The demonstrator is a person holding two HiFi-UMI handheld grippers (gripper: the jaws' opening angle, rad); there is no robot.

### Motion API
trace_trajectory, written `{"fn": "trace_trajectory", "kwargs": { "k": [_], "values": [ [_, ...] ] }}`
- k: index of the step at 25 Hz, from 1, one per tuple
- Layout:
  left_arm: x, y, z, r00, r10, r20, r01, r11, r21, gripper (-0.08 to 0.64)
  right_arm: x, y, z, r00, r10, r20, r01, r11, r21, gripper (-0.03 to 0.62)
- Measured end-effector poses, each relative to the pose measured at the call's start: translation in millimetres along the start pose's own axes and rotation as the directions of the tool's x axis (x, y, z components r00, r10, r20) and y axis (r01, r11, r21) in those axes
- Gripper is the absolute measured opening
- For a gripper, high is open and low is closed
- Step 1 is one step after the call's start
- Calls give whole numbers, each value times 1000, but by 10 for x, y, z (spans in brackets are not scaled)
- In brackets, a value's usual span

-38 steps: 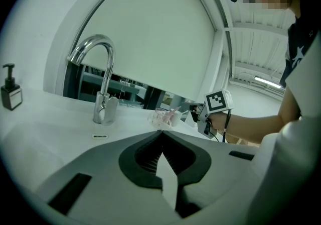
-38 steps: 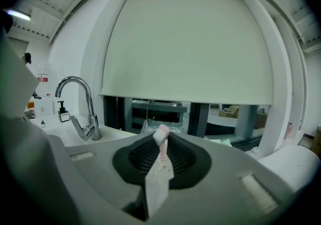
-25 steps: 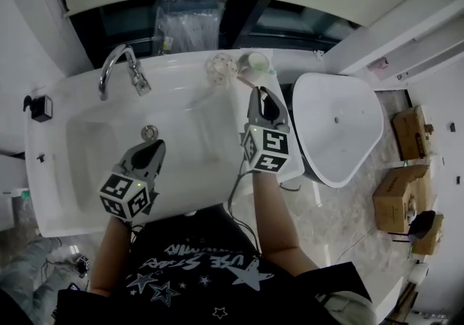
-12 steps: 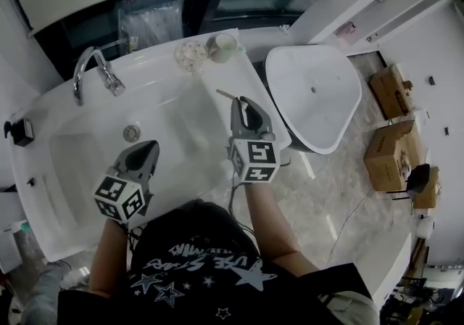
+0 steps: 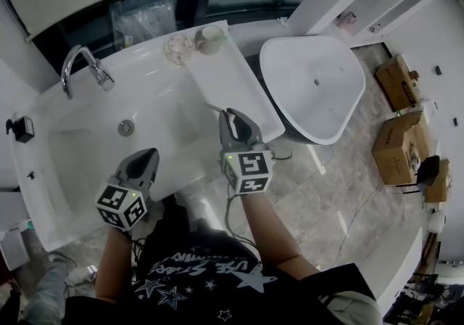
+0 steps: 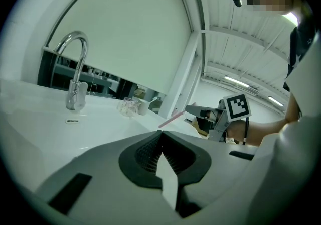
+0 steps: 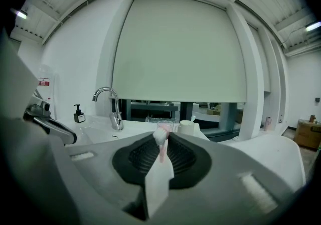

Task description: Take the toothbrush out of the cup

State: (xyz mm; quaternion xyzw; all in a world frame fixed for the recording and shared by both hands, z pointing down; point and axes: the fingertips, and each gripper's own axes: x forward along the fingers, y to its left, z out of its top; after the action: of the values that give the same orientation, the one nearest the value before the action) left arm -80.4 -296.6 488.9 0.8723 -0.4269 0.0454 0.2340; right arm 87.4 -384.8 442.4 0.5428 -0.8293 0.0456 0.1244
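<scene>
head view: the toothbrush (image 5: 215, 108) was already clear of the cup (image 5: 211, 39), held by the right gripper (image 5: 233, 117) above the sink counter (image 5: 239, 84); setting it down seemed next. left gripper view: the left gripper (image 6: 161, 138) was closed and empty. right gripper view: the jaws stood nearly together, clamping the pink handle.

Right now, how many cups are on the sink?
2. A clear cup and a white cup stand side by side at the sink ledge's far end.
</scene>
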Motion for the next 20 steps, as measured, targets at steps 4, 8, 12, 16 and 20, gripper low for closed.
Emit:
{"fn": "trace_trajectory", "kwargs": {
  "k": [4, 8, 12, 16, 20],
  "values": [
    [-152, -372, -47, 1000, 19, 17, -20, 999, 27, 6, -360, -52, -38, 1000, 20, 15, -20, 1000, 10, 41],
    [-376, -653, -116, 998, 52, 43, -54, 998, 37, 6, -723, -43, 10, 998, 43, 51, -43, 999, 0, 41],
    [-613, -986, -231, 995, 80, 60, -83, 996, 33, 6, -1120, -33, 38, 994, 67, 81, -67, 998, -8, 41],
    [-837, -1325, -332, 992, 102, 75, -106, 993, 49, 6, -1527, 26, 26, 990, 104, 95, -104, 995, -6, 41],
    [-1053, -1566, -453, 989, 124, 84, -129, 990, 57, 6, -1825, 118, -21, 984, 134, 114, -138, 990, 20, 42]
  ]
}}
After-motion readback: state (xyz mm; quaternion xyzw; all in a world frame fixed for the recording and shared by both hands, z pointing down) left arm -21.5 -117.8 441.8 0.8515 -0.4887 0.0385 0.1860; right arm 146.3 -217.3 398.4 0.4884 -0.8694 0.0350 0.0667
